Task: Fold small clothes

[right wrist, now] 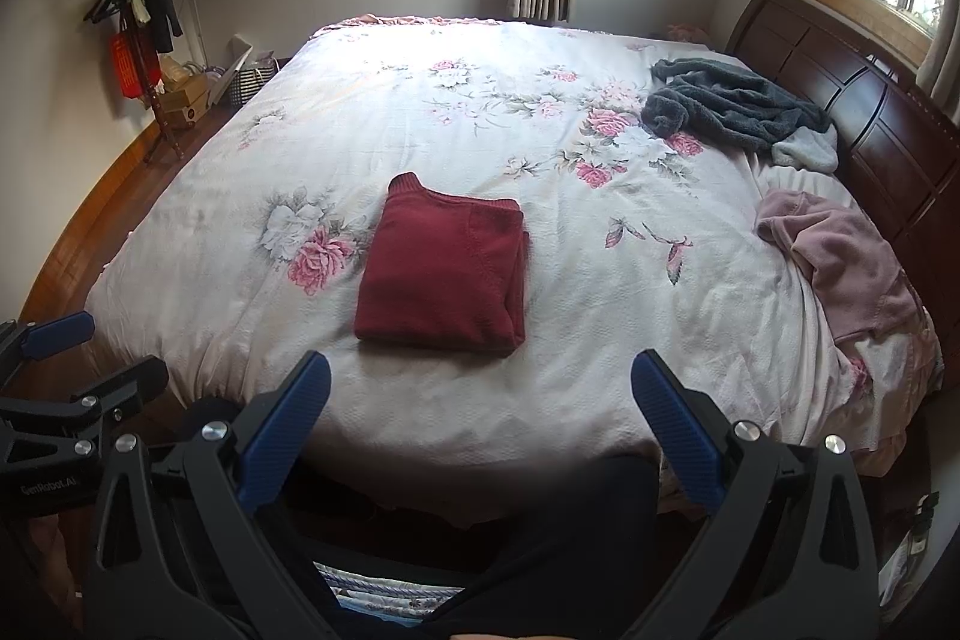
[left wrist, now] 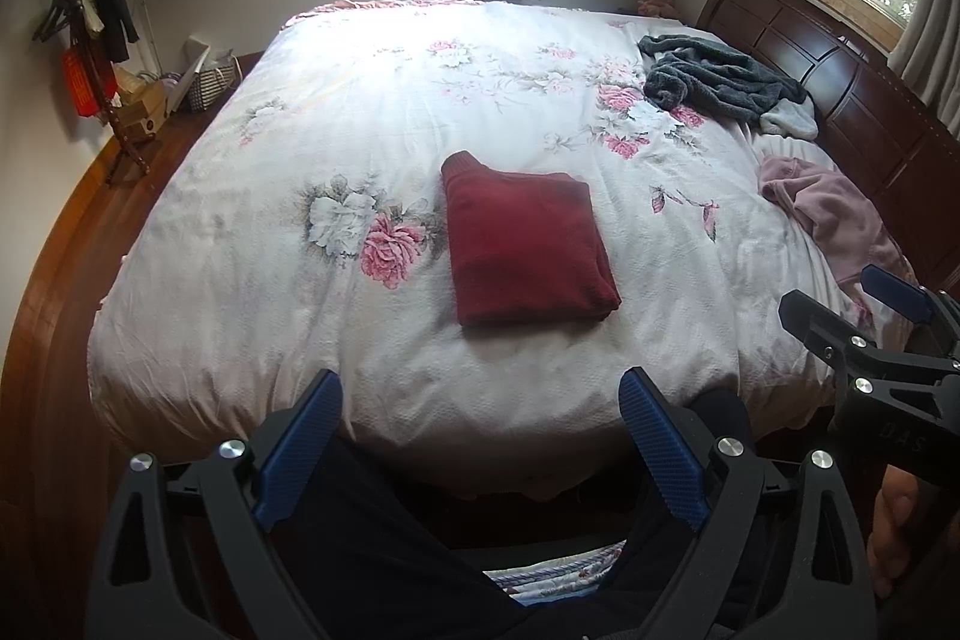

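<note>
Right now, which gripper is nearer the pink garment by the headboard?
Right. The right gripper hangs off the bed's near edge on the pink garment's side; the left gripper sits further left, both open.

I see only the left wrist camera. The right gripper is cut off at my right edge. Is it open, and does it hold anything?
Observer: In the right wrist view the right gripper is open, its fingers wide apart, with nothing between them.
Operator: Is the red sweater fully folded? Its top looks blurred to me.
Observer: The red sweater lies as a neat rectangle. A curved seam shows on its top layer, and stacked folds show along its right edge.
</note>
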Available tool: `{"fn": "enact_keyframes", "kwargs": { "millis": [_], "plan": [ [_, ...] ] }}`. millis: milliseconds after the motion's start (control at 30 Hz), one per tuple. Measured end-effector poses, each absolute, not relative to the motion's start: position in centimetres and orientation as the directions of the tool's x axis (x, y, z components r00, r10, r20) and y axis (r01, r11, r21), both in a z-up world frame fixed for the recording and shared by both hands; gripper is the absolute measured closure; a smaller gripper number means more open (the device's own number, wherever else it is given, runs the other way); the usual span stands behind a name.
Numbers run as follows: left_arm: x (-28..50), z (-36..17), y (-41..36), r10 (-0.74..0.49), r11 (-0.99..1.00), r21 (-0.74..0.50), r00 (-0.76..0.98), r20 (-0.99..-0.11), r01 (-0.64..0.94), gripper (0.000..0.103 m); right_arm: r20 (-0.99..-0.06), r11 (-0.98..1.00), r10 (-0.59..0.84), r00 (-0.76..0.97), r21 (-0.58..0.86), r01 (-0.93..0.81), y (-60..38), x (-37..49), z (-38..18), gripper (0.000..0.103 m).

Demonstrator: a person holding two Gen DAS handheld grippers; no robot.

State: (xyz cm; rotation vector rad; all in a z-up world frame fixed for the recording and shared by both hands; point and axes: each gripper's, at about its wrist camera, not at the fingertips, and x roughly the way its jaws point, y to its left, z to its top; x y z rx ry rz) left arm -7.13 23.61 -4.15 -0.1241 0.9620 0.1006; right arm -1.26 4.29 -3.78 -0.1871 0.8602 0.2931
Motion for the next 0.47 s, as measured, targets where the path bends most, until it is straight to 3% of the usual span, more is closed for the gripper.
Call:
{"fn": "enact_keyframes", "kwargs": {
  "millis": [467],
  "plan": [
    [-7.04, -4.35, 23.77, 0.028, 0.989, -0.06, 0.567, -0.823, -0.137, 0.009, -0.761, 0.943, 0.174, 0.625, -0.054, -0.328, 5.26, -2.02, -4.38, 0.003]
  ]
}}
